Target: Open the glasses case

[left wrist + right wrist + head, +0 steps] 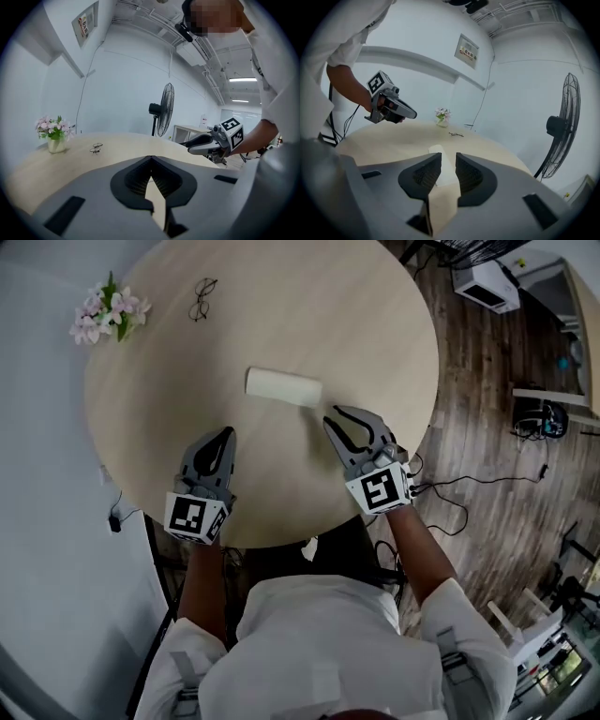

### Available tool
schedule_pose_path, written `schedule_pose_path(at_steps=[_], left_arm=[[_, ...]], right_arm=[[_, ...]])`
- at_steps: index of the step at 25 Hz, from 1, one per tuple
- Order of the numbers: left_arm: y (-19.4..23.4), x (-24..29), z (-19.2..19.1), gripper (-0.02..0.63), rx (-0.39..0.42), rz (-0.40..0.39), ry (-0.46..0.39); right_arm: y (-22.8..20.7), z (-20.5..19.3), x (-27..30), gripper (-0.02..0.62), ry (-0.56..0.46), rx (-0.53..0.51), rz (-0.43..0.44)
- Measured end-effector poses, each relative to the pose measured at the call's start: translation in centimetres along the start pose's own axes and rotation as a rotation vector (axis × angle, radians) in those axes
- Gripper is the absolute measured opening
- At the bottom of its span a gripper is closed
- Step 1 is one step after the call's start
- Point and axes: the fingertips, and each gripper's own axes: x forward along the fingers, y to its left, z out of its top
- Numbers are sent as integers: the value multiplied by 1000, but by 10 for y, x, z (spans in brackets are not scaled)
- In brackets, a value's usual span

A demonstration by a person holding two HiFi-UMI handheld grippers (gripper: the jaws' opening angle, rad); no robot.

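A closed cream glasses case (283, 387) lies flat near the middle of the round wooden table (375, 324). My right gripper (351, 424) hovers just short of the case's right end, its jaws a little apart and empty. In the right gripper view the case (437, 151) shows through the narrow gap of the right gripper (448, 157). My left gripper (224, 436) hangs over the table's near left part, well short of the case, shut on nothing. In the left gripper view the left gripper (151, 158) has its jaws meeting, and the case is hidden.
A pair of glasses (202, 298) lies at the table's far side, and a small vase of pink flowers (108, 315) stands at the far left edge. A standing fan (164, 110) is beyond the table. Cables and equipment lie on the wood floor (487, 427) to the right.
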Motion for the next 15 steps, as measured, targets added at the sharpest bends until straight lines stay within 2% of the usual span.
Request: schedule_pose_path(at_steps=[2,7,11,15], left_arm=[[4,9,-6,14,14,-13,-7],[8,24,-30,14,26,-27,-25],[12,25,-62,14,40,-48,45],[4,27,-69,14,93,-83,31]], right_arm=[[1,-9,11,101,23,-79,-15],[13,-41,28,104,90,-163,-21],[21,-58,44,106,133,-291,-15],[25,-68,53,106,147,-413,3]])
